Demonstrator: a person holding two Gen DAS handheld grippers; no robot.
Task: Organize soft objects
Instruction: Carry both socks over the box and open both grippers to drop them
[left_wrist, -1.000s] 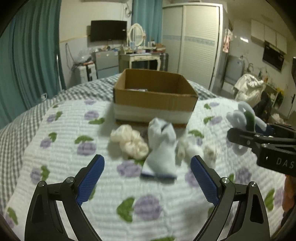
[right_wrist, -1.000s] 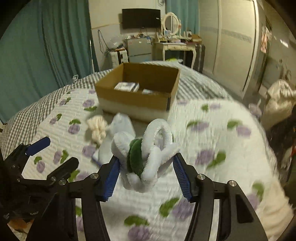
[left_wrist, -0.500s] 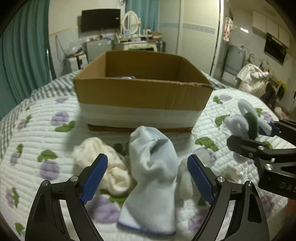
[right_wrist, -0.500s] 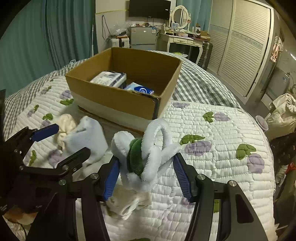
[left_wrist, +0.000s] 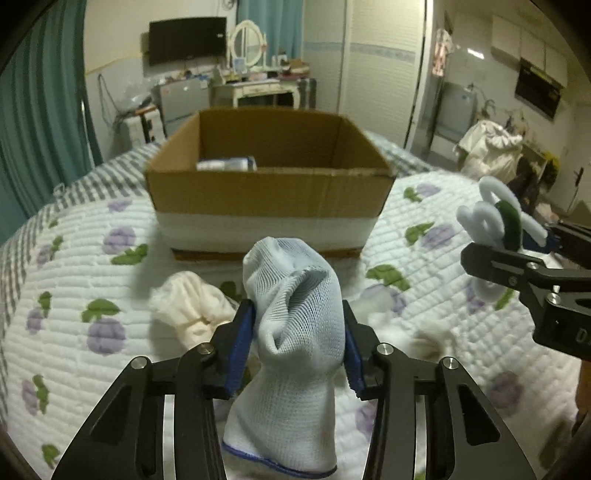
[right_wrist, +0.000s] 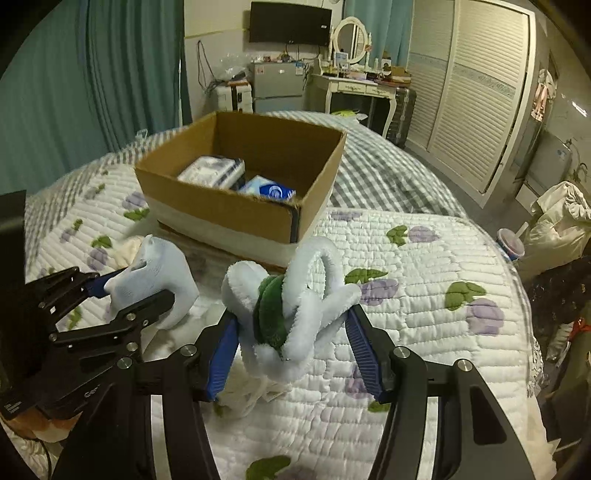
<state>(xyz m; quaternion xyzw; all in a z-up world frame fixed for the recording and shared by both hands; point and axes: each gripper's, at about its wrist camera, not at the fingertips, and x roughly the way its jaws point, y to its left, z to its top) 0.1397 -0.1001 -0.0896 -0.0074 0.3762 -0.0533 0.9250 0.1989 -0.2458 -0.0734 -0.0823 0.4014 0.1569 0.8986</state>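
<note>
Left gripper (left_wrist: 297, 343) fingers clamped on a pale blue sock (left_wrist: 295, 332), sock upright between the blue pads, cuff hanging down toward the bed. Right gripper (right_wrist: 291, 343) fingers pinching a white-and-green plush bundle (right_wrist: 288, 310), its loops sticking up above the pads.

Surface is a bed with a white quilt (right_wrist: 424, 266), purple flower and green leaf print; grey checked sheet (right_wrist: 380, 173) at the far edge. Cardboard box (left_wrist: 269, 192) sits on the quilt just beyond both grippers, open top, white band round the lower wall. Inside: two packets (right_wrist: 236, 177) at the left-near side. Cream fabric ball (left_wrist: 192, 306) on the quilt, near-left of the box, just beside the left gripper. More white fabric (right_wrist: 251, 395) lies under the right gripper.

Room: teal curtains (right_wrist: 92, 81) left, wall TV (right_wrist: 290, 22) far, white dressing table with oval mirror (right_wrist: 351, 35), louvred wardrobe (right_wrist: 476, 88) right.
</note>
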